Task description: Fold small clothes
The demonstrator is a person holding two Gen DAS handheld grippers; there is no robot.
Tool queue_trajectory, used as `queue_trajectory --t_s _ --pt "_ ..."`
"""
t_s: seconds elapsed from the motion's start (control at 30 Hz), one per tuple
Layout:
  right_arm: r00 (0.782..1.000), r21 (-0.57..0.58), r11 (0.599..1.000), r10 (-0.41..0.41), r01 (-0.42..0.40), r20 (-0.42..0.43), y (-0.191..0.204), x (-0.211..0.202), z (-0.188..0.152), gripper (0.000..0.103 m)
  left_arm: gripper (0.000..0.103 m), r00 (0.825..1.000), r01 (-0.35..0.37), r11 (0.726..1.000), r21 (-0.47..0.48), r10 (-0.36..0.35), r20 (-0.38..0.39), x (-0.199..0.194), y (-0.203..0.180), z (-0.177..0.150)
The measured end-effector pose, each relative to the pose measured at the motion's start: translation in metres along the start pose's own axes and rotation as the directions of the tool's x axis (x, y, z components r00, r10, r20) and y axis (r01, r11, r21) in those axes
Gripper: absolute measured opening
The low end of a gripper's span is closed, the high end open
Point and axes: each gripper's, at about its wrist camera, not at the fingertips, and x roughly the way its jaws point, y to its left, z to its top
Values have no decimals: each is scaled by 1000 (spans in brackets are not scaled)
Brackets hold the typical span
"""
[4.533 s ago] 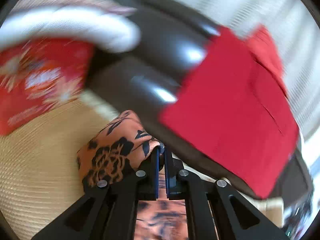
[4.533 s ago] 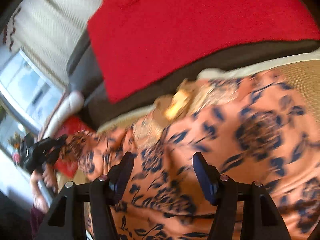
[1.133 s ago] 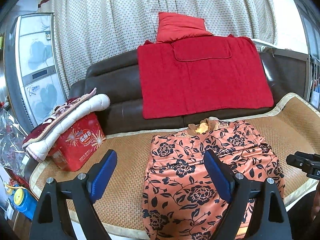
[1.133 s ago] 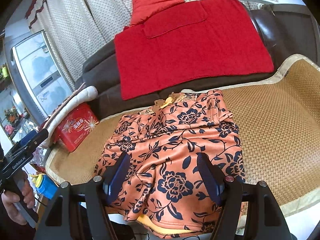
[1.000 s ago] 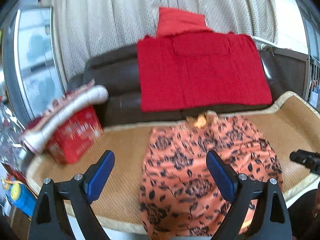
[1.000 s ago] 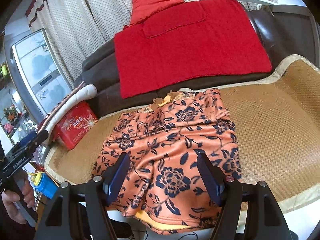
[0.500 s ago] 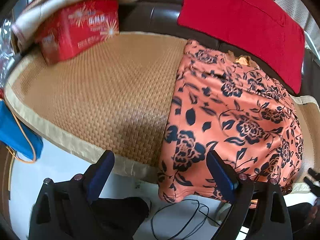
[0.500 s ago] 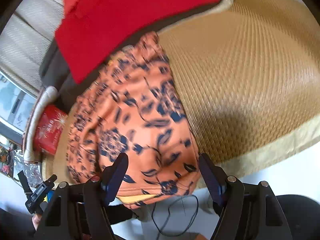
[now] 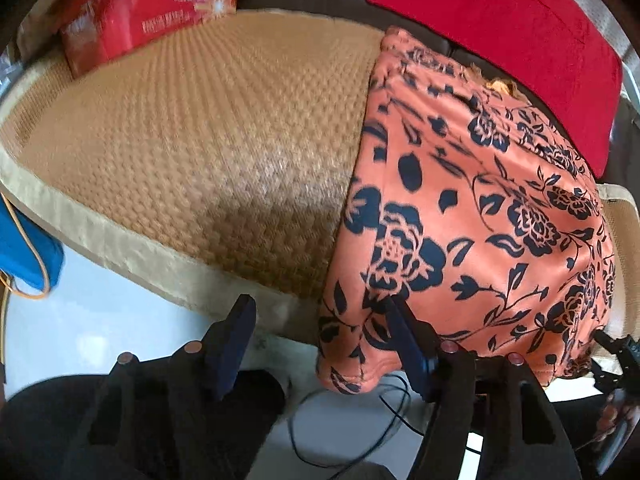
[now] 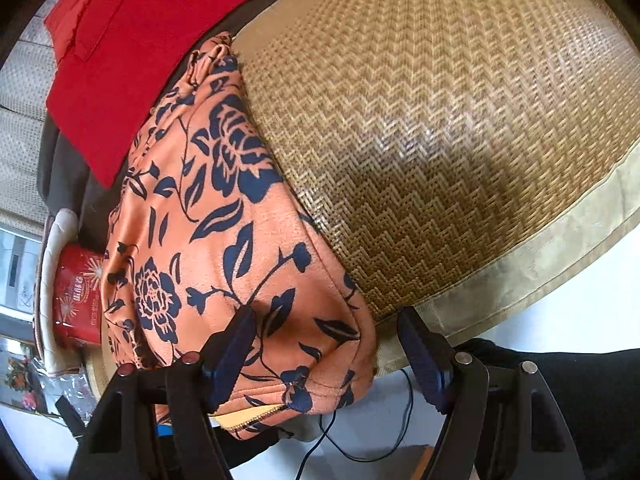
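Note:
An orange garment with dark floral print [image 9: 472, 216] lies flat on the woven mat [image 9: 208, 128], its near hem hanging over the mat's front edge. My left gripper [image 9: 320, 328] is open, straddling the garment's near left corner, empty. In the right wrist view the same garment [image 10: 208, 248] shows with its near right corner between the fingers of my open right gripper [image 10: 326, 338]. Its yellow lining shows at the hem. The right gripper also shows at the far right of the left wrist view [image 9: 616, 356].
A red box [image 9: 148, 8] stands at the mat's back left. A red blanket [image 9: 500, 40] hangs over the dark sofa back. A blue item [image 9: 24, 248] and a black cable [image 9: 360, 412] lie on the white floor below the mat's beige border [image 10: 520, 276].
Both grippers have dropped from a raised, level view toward the mat's front edge and now sit at the garment's two near corners. Both stay open. The garment has not moved.

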Motion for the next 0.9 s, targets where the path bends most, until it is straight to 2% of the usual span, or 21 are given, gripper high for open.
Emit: queue_trajectory --t_s 0.1,0.3,0.37,0.4,0.43,0.53,0.6,0.67,0.7,0.77,0.8,0.83,0.87,0.9 --pt "1000 -7 1000 -9 9 -2 -2 4 0 77 70 999 29 1000 8 -28 -33 7 -3 -5" --pt "1000 16 1000 1 -1 -7 -2 9 -4 77 72 992 39 996 80 -29 -121 29 -20 -20" --pt "1000 21 1000 -2 2 -16 -7 9 -8 75 56 991 55 993 106 -41 -129 32 -26 -24" --pt "1000 15 1000 -7 7 -19 -5 11 -8 73 36 990 63 991 122 -46 -134 33 -29 -26" --pt "1000 -3 1000 -17 16 -22 -4 13 -12 71 25 990 63 989 134 -45 -135 34 -33 -28" --pt "997 -81 995 -64 61 -32 11 16 -23 57 13 991 65 986 154 -46 -124 35 -38 -32" --pt "996 -123 990 -77 72 -34 19 16 -29 38 13 992 63 985 162 -44 -122 37 -47 -31" --pt "997 -141 988 -69 64 -34 22 14 -33 28 14 991 59 985 162 -39 -128 40 -50 -30" --pt "998 -141 988 -60 55 -36 21 13 -34 28 19 990 62 986 155 -41 -137 43 -53 -28" --pt "998 -126 991 -50 44 -44 19 13 -35 29 41 984 79 987 140 -55 -170 54 -66 -22" --pt "998 -104 994 -36 29 -59 16 14 -35 30 61 983 76 987 139 -51 -178 58 -66 -21" --pt "997 -93 995 -28 22 -68 12 13 -35 30 66 984 59 987 148 -33 -174 60 -69 -22" --pt "997 -87 996 -25 18 -75 11 13 -36 32 66 985 50 986 158 -23 -169 61 -71 -25" --pt "996 -86 996 -33 26 -78 10 13 -37 40 65 986 46 984 174 -17 -164 62 -75 -26"
